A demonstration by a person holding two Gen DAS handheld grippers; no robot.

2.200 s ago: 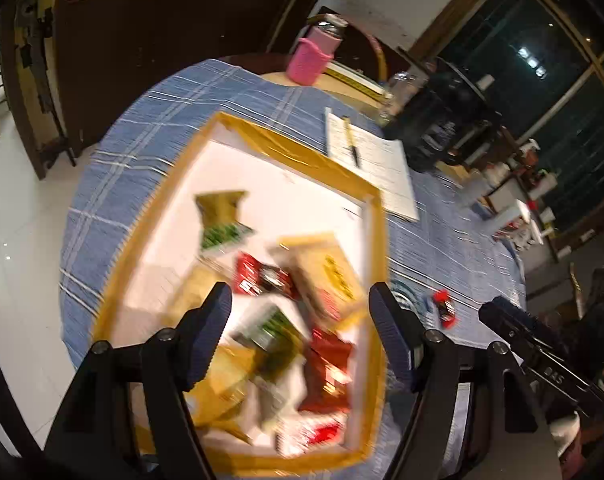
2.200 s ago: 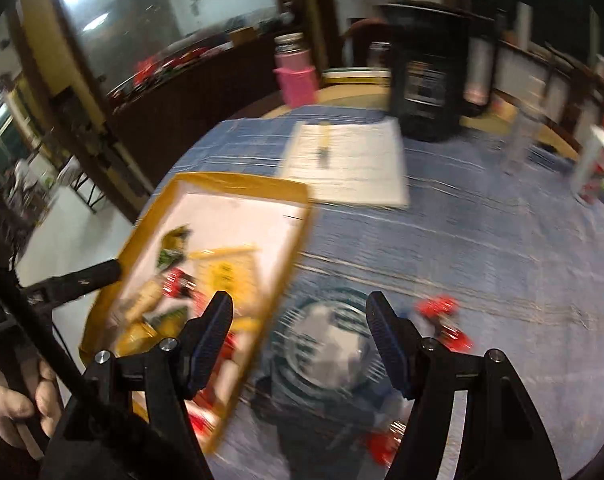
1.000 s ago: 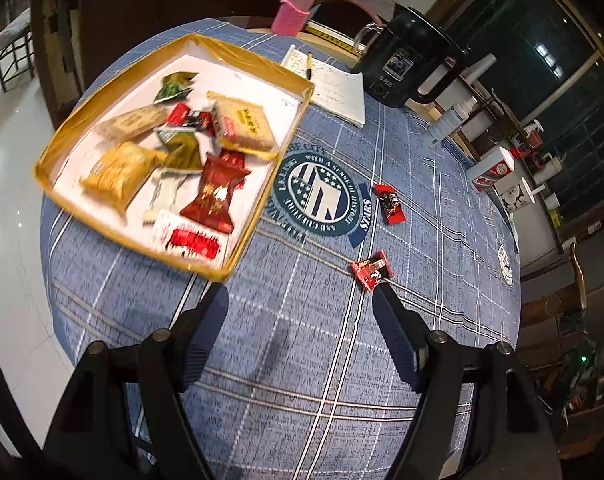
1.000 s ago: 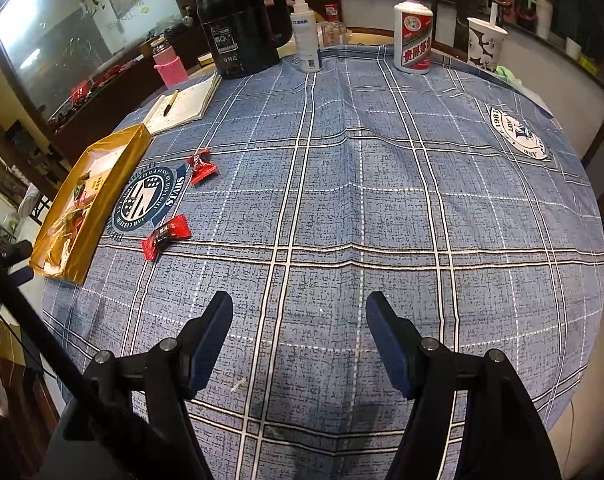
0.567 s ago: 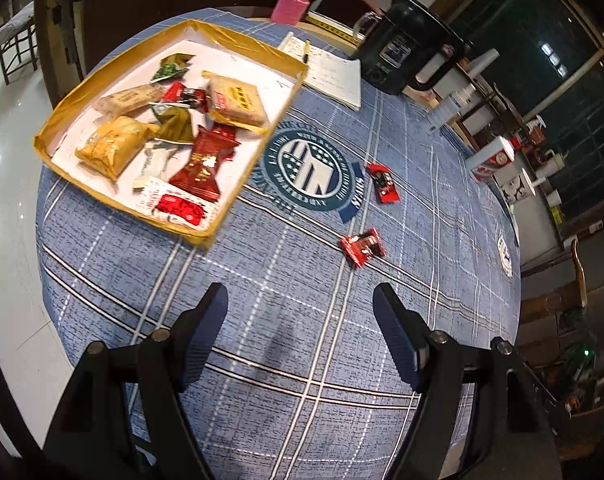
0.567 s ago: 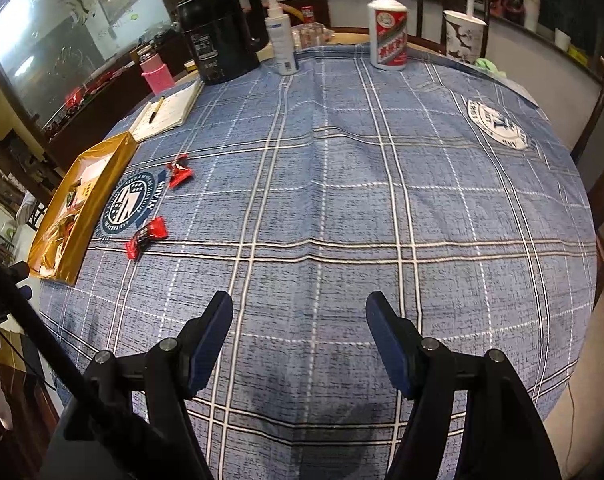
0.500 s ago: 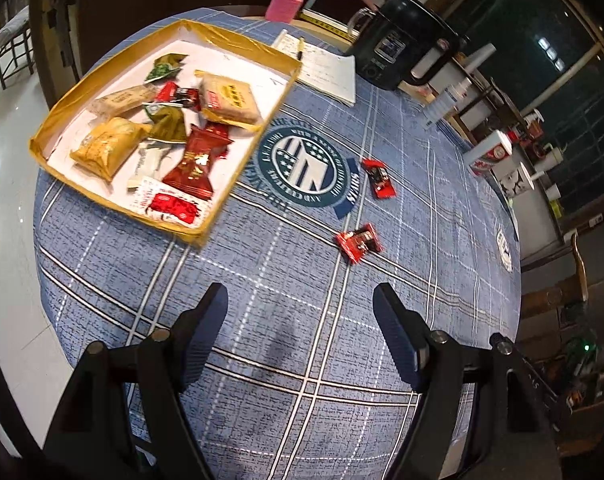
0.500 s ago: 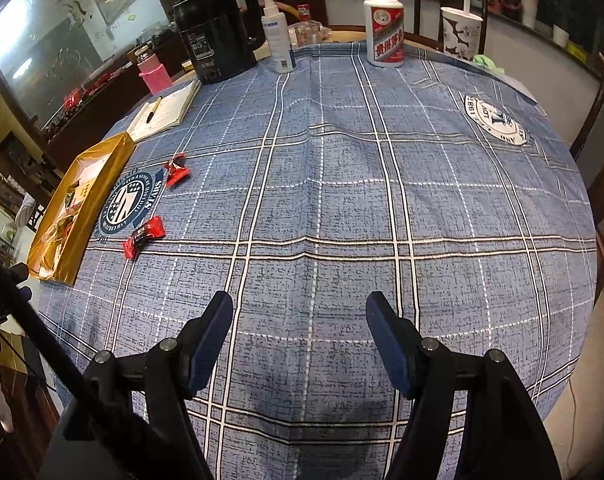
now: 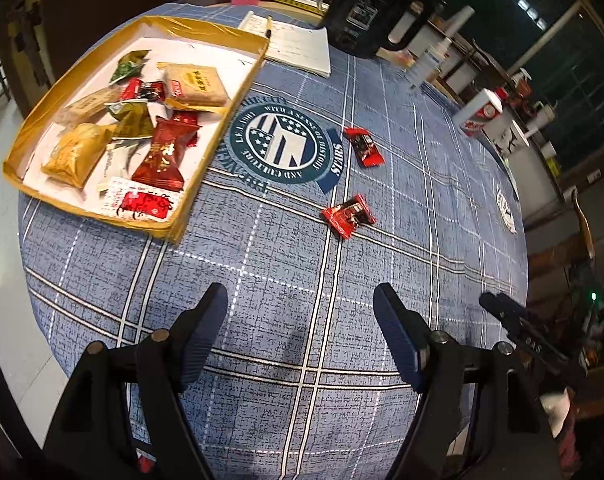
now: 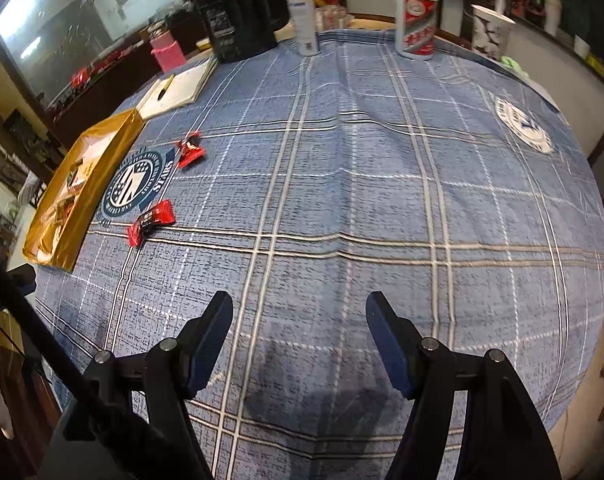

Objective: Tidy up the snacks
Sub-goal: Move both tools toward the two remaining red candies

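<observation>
left gripper (image 9: 298, 300) low in frame, jaws spread, nothing btwn them, just blue plaid tablecloth (image 9: 262, 280). right gripper (image 10: 298, 312) same: jaws wide apart, empty, over bare cloth. gold tray (image 9: 174, 228) upper left of left view, full of snack packs. two red snack packets loose on cloth: one (image 9: 349, 216) mid-frame, other (image 9: 363, 147) above it by round emblem (image 9: 282, 144). black kettle (image 9: 365, 8) at top.
</observation>
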